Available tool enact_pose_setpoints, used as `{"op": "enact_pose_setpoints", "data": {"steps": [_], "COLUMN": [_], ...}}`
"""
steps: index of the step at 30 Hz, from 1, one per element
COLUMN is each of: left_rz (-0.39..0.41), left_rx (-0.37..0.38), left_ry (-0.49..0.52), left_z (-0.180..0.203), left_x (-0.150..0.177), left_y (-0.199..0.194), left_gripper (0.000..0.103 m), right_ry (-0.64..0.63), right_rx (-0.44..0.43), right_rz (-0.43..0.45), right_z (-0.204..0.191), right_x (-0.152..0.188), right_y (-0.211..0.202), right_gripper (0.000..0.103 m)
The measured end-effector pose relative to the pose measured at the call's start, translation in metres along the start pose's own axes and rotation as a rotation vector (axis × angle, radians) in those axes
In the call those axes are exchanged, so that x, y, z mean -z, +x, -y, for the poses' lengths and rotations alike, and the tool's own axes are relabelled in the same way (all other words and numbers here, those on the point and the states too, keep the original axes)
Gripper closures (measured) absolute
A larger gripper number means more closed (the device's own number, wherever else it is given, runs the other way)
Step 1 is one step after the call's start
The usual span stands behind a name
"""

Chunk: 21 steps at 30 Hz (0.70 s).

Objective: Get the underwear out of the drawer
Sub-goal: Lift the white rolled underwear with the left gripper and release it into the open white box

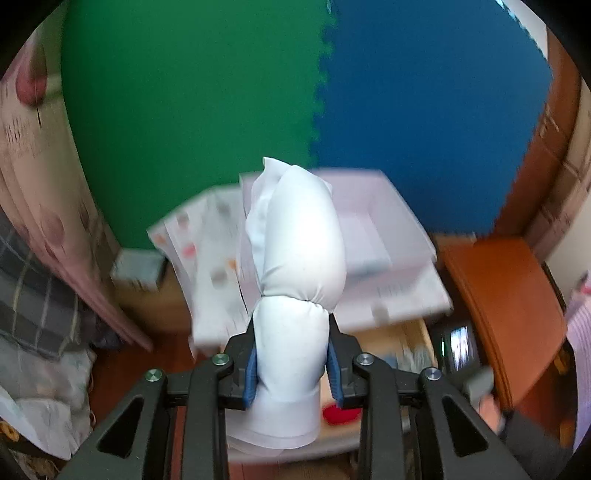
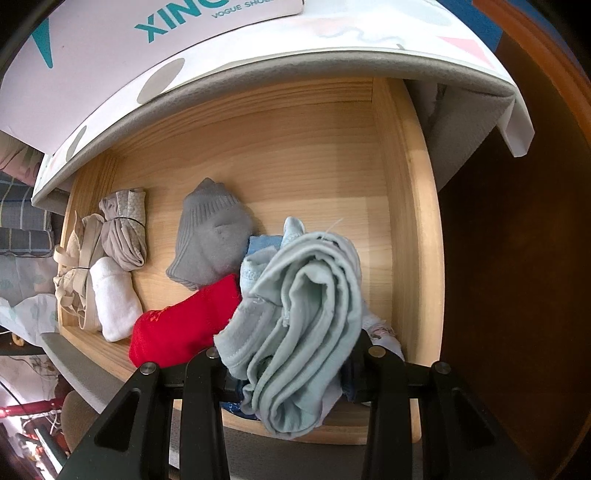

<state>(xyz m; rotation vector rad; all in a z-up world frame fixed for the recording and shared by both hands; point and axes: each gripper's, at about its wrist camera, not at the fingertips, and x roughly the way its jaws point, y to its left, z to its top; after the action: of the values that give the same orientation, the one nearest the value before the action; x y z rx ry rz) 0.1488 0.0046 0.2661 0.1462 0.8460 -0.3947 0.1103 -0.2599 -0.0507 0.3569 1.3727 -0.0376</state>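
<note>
My left gripper [image 1: 291,373] is shut on a white rolled bundle of underwear [image 1: 295,266], tied at its middle, and holds it upright, well above the open wooden drawer [image 1: 413,332]. My right gripper [image 2: 291,365] is shut on a pale green folded underwear [image 2: 303,317] and holds it just above the front of the drawer [image 2: 413,229]. Its fingertips are hidden by the cloth. Left in the drawer are a red piece [image 2: 184,325], a grey sock [image 2: 210,236], a light blue piece [image 2: 262,251], a white roll [image 2: 114,299], a grey roll [image 2: 125,229] and a beige bundle [image 2: 77,266].
A white spotted cloth-covered top [image 2: 258,62] with a shoebox [image 2: 110,33] overhangs the drawer's back. A clear plastic tray [image 1: 373,218] sits on that top. A brown wooden cabinet side [image 2: 517,221] stands to the right. Green and blue foam wall mats [image 1: 184,92] are behind.
</note>
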Motion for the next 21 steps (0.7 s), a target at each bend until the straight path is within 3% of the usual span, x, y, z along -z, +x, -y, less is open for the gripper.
{"op": "enact_pose_setpoints", "data": {"steps": [4,9,15,21], "left_rz": [0.030,-0.037,-0.134,-0.215], "left_rx": [-0.019,-0.016,-0.059,-0.090], "left_ry": [0.000,-0.033,-0.047,-0.045], "left_z": [-0.007,-0.011,-0.012,-0.011], "left_x": [-0.044,-0.082,-0.081,-0.053], "left_y": [0.022,0.093,0.182,0.228], "left_gripper": [0.073,0.073,0.073,0.073], "right_ry": [-0.015,-0.003,0.007,0.011], "right_rx": [0.018,0.010,0.012,0.026], "right_rz": [0.007,0.006,0.011,0.008], "right_z": [-0.002,-0.001,0.002,0.004], "right_x": [0.000,0.001,0.001,-0.001], "right_y": [-0.001,-0.001,-0.002,-0.001], "right_gripper": [0.069,0.069,0.069,0.069]}}
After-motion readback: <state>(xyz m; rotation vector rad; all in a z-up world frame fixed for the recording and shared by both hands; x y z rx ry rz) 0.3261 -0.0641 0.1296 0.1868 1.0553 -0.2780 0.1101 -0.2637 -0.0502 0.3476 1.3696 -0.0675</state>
